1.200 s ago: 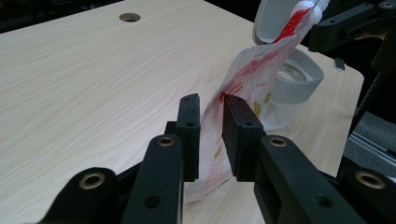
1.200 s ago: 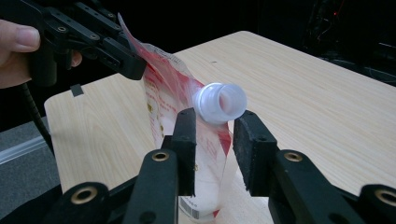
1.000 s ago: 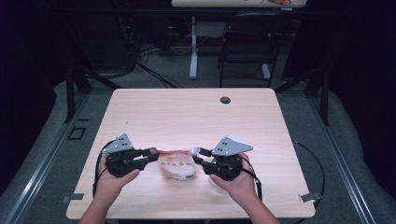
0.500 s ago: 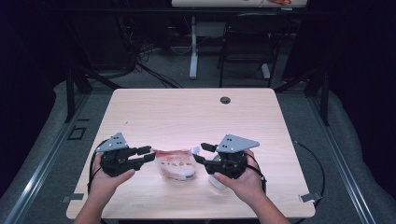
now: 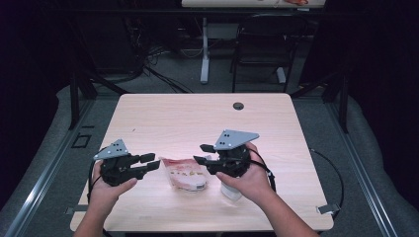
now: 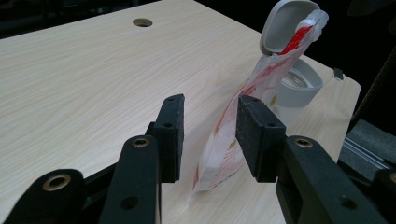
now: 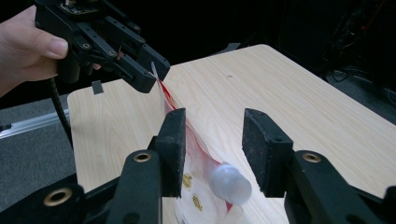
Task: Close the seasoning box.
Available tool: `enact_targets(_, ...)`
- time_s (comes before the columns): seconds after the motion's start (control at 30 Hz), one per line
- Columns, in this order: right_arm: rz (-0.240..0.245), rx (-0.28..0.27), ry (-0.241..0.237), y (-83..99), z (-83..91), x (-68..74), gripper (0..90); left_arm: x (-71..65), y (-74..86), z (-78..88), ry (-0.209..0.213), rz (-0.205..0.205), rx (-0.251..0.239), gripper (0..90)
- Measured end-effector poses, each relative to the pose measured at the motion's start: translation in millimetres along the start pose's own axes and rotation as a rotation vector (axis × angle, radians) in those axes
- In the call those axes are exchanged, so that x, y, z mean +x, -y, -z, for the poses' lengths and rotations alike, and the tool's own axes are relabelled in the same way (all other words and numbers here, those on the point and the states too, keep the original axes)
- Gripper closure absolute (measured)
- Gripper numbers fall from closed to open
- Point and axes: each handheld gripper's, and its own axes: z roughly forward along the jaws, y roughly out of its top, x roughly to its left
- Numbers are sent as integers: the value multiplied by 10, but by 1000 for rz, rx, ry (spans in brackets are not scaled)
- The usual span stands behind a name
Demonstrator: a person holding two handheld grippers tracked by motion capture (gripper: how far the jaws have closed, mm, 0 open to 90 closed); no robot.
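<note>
A red and white pouch [image 5: 184, 173] lies near the table's front edge, between my two grippers. In the left gripper view the pouch [image 6: 243, 107] stands on edge just past the left gripper [image 6: 210, 123], whose jaws have just been opening; neither pad presses on it. Its far end leans on a white flip-lid container [image 6: 296, 84]. The right gripper [image 7: 212, 140] hovers over the pouch [image 7: 191, 154] and a translucent rounded cap [image 7: 229, 183]; its jaws have just been closing a little, with nothing gripped. From above, the left gripper [image 5: 154, 163] and right gripper [image 5: 200, 154] face each other.
The wooden table [image 5: 197, 118] has a dark cable hole [image 5: 238, 105] near its far edge. The white container [image 5: 230, 190] sits under the right hand. The other hand and left gripper [image 7: 112, 44] show beyond the pouch. Dark floor, chair and table legs lie behind.
The right gripper has risen off the table, away from the pouch. The left gripper's jaws have spread apart and let go of the pouch's end; that hand has stayed about where it was.
</note>
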Motion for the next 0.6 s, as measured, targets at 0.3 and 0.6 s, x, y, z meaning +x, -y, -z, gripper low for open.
enact_targets(0.3, 35, 37, -45, -113, -165, 57, 649, 46, 16, 35, -11, 5, -3, 623)
enact_targets(0.6, 45, 68, -53, -184, -307, 83, 663, 92, 30, 75, -24, 18, -15, 630)
